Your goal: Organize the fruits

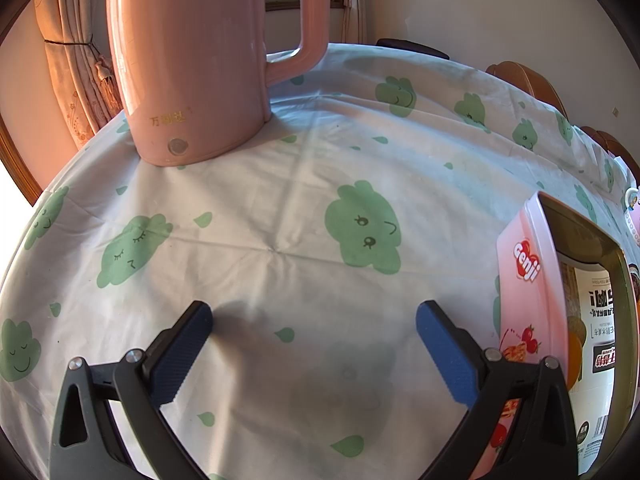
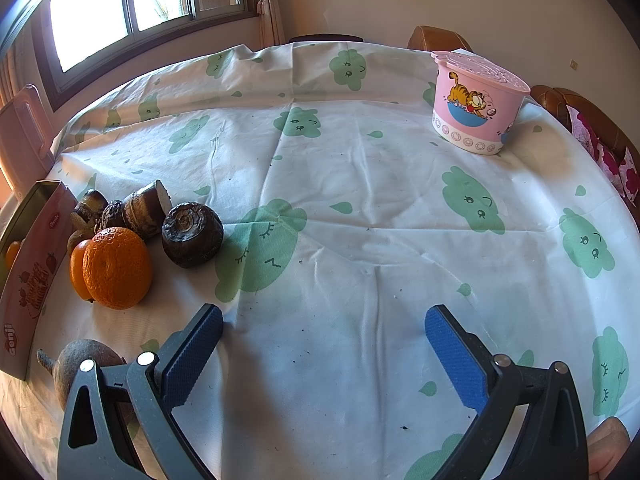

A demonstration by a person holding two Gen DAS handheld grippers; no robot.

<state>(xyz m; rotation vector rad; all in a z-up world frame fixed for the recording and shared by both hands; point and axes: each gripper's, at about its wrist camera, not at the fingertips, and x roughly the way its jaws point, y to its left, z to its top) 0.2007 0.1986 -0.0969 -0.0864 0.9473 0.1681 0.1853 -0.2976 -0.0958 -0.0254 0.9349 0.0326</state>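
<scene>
In the right wrist view a big orange (image 2: 117,267) lies at the left of the table, with a smaller orange (image 2: 78,270) tucked behind it. Several dark brown water chestnuts (image 2: 192,235) sit just beyond them, and one more (image 2: 82,360) lies near my left fingertip. A pink Genji tin (image 2: 28,280) stands open at the far left with an orange (image 2: 12,253) inside. My right gripper (image 2: 324,354) is open over bare cloth, to the right of the fruit. My left gripper (image 1: 314,350) is open over the cloth, with the same pink tin (image 1: 532,292) to its right.
A tall pink kettle (image 1: 192,60) stands at the back left in the left wrist view. A pink lidded cartoon tub (image 2: 476,104) sits at the far right of the table. The white cloth with green clouds (image 2: 360,200) covers the table. Wooden chairs (image 2: 576,120) ring the far edge.
</scene>
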